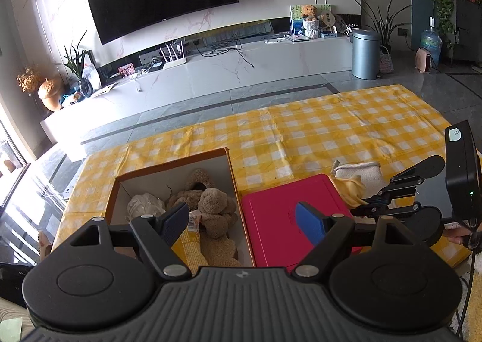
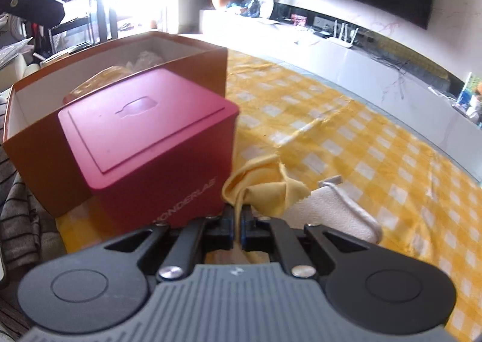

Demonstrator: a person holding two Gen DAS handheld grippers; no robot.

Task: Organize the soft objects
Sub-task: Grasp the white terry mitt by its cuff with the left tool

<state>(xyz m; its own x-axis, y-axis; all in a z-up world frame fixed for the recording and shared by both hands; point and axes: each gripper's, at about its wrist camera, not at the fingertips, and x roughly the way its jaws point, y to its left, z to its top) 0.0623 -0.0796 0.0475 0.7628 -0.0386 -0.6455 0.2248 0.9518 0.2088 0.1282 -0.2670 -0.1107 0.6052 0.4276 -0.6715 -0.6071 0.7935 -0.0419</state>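
An open cardboard box (image 1: 230, 167) on the yellow checked cloth holds a brown plush toy (image 1: 215, 209), a white soft item (image 1: 144, 205) and a yellow packet (image 1: 188, 244). My left gripper (image 1: 244, 223) is open and empty above the box's right wall. A red closed box (image 1: 271, 206) stands beside it. My right gripper (image 2: 237, 223) is shut on a yellow cloth (image 2: 262, 185), just right of the red box (image 2: 144, 131). A white fleece item (image 2: 328, 212) lies beside the cloth. The right gripper also shows in the left wrist view (image 1: 366, 206).
The checked cloth (image 1: 346, 128) covers a low table. Beyond it are grey floor tiles, a white TV bench (image 1: 226, 71), a wall TV, a grey bin (image 1: 365, 54) and plants. A striped fabric (image 2: 18, 215) lies left of the cardboard box (image 2: 36, 161).
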